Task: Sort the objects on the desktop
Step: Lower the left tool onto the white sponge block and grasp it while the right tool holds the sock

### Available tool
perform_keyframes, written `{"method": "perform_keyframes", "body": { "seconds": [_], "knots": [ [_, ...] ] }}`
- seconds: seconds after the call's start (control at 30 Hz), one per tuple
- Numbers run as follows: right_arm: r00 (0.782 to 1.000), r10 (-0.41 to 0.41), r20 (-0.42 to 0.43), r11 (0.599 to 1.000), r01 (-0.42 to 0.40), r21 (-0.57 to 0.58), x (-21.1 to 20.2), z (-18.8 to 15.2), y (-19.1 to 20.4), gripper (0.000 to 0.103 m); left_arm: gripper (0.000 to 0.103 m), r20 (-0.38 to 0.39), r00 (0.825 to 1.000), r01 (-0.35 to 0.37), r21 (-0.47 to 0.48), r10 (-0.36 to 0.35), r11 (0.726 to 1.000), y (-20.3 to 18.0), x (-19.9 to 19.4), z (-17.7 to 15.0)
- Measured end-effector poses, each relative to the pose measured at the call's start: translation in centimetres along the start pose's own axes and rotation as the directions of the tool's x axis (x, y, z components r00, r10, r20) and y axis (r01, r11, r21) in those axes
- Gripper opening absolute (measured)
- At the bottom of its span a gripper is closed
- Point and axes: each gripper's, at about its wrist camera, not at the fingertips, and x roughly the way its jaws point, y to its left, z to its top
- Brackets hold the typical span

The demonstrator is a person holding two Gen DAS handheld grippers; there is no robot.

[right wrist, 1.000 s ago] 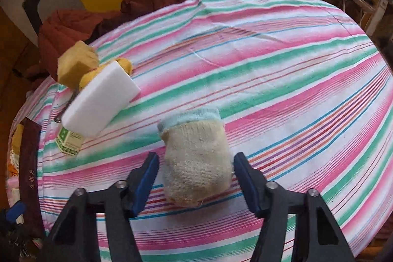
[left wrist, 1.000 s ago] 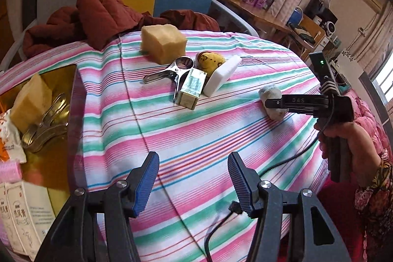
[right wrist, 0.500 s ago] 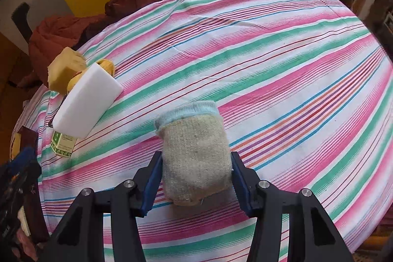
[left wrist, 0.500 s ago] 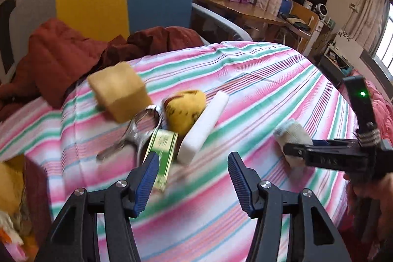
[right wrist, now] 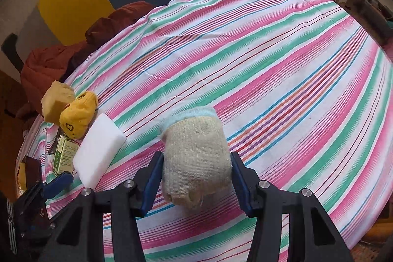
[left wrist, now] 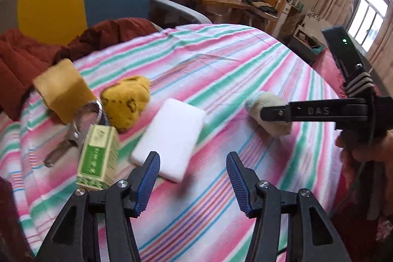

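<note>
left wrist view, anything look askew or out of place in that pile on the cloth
The green box stands tilted, leaning on the metal tongs under it. The tongs are half buried beneath the tan sponge and yellow sock. The white sponge lies flat beside them. Nothing looks spilled or damaged.

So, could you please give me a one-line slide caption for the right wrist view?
Right gripper closed around a rolled beige sock on the striped tablecloth, with a white sponge block lying to its left.
</note>
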Motion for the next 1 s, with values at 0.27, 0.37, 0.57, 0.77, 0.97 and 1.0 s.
{"method": "perform_keyframes", "body": {
  "seconds": [0.27,0.37,0.57,0.77,0.97,1.0],
  "knots": [
    [1.000,0.025,-0.005,1.000,-0.024,0.016,0.2,0.0,0.1,0.054,0.060,-0.100,0.987,-0.110,0.176,0.129,0.978,-0.9,3.8,2.2],
    [0.999,0.033,-0.005,0.999,-0.033,0.019,0.2,0.0,0.1,0.054,0.062,-0.155,0.981,-0.085,0.177,0.113,0.981,-0.5,5.4,2.2],
    [0.999,0.036,-0.002,0.999,-0.036,0.009,0.3,0.2,0.2,0.054,0.064,-0.113,0.989,-0.087,0.094,0.098,0.992,-0.2,5.5,2.3],
    [0.999,0.048,-0.001,0.999,-0.048,0.000,0.2,0.2,0.4,0.054,0.053,-0.066,0.967,-0.226,0.223,0.246,0.948,-2.1,6.0,1.1],
    [0.998,0.058,0.000,0.998,-0.058,0.001,0.1,0.2,0.3,0.054,0.055,-0.048,0.968,-0.224,0.262,0.245,0.939,-2.3,5.0,1.8],
    [0.998,0.059,0.001,0.998,-0.059,0.003,0.0,0.2,0.3,0.054,0.064,-0.054,0.973,-0.203,0.244,0.223,0.948,-2.1,4.9,2.1]
  ]
}}
